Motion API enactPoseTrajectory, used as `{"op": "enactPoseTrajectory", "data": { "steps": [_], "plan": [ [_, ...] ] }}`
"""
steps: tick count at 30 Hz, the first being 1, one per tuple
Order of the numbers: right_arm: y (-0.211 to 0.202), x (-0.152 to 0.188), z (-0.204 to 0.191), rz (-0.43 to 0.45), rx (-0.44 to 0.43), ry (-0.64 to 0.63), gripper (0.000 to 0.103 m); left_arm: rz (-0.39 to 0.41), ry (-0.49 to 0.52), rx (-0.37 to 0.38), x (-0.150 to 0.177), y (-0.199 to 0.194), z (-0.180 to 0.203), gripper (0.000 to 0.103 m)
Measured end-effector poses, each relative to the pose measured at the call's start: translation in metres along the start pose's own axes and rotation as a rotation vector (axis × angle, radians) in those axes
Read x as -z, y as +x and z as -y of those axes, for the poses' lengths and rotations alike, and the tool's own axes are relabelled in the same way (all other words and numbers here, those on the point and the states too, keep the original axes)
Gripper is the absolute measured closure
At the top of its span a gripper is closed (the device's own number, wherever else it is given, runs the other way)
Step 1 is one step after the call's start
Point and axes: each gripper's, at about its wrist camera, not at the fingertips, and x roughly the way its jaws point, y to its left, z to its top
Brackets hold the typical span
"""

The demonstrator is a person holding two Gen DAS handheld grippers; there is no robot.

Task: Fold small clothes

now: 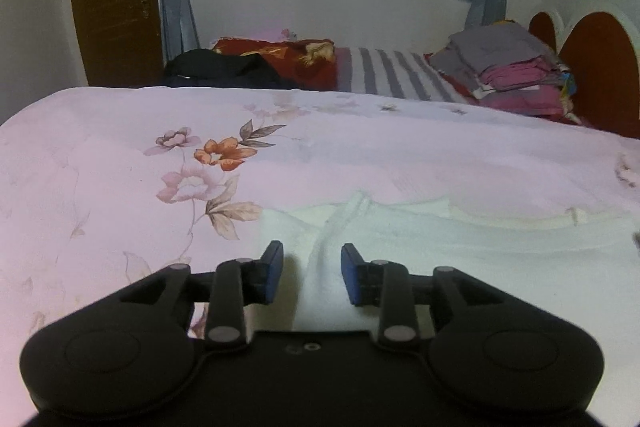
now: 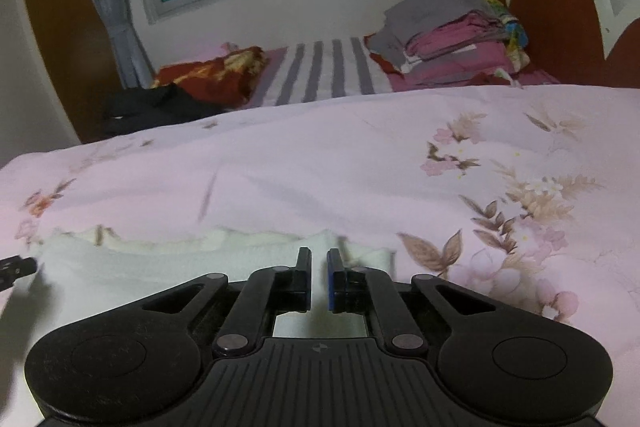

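A small white garment (image 1: 460, 247) lies flat on the pink floral bedspread (image 1: 120, 167). My left gripper (image 1: 312, 273) is open, its blue pads just above the garment's left part, nothing between them. In the right wrist view the same white garment (image 2: 180, 267) lies under and left of my right gripper (image 2: 319, 279), whose jaws stand a narrow gap apart over the garment's right edge; I cannot tell whether cloth is pinched. The left gripper's tip (image 2: 16, 267) shows at the left edge of that view.
A stack of folded grey and pink clothes (image 1: 516, 71) sits at the bed's far right by the red headboard (image 1: 600, 67). A black garment (image 1: 224, 69) and a red pillow (image 1: 288, 59) lie at the far left. A striped sheet (image 1: 396, 75) lies between them.
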Motion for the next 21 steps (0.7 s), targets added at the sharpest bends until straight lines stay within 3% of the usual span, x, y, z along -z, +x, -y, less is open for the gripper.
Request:
{"op": "enactPoseTrajectory", "data": {
  "steps": [1, 3, 4, 5, 9, 11, 17, 21],
  "plan": [
    [-0.003, 0.002, -0.004, -0.002, -0.011, -0.002, 0.095, 0.000, -0.001, 0.012, 0.001, -0.006, 0.001, 0.069],
    [-0.008, 0.005, -0.012, 0.001, -0.026, -0.007, 0.074, 0.006, 0.010, 0.034, 0.004, -0.016, 0.004, 0.068],
    [-0.011, 0.007, -0.016, 0.007, -0.030, -0.009, 0.051, 0.010, 0.021, 0.045, 0.006, -0.020, 0.008, 0.068],
    [-0.015, 0.010, -0.021, 0.021, -0.034, -0.016, 0.047, 0.013, 0.035, 0.061, 0.008, -0.025, 0.013, 0.068],
    [-0.023, 0.020, -0.044, 0.028, -0.063, -0.069, 0.049, 0.004, 0.051, 0.124, 0.020, -0.037, 0.031, 0.068],
    [-0.024, 0.029, -0.056, 0.002, -0.080, -0.093, 0.060, -0.014, 0.061, 0.139, 0.029, -0.039, 0.040, 0.068],
    [-0.027, 0.064, -0.078, -0.052, -0.113, -0.166, 0.062, -0.063, 0.081, 0.091, 0.048, -0.034, 0.039, 0.066],
    [-0.025, 0.082, -0.071, -0.065, -0.066, -0.187, 0.062, -0.066, 0.097, 0.071, 0.050, -0.035, 0.036, 0.066]
  ]
}}
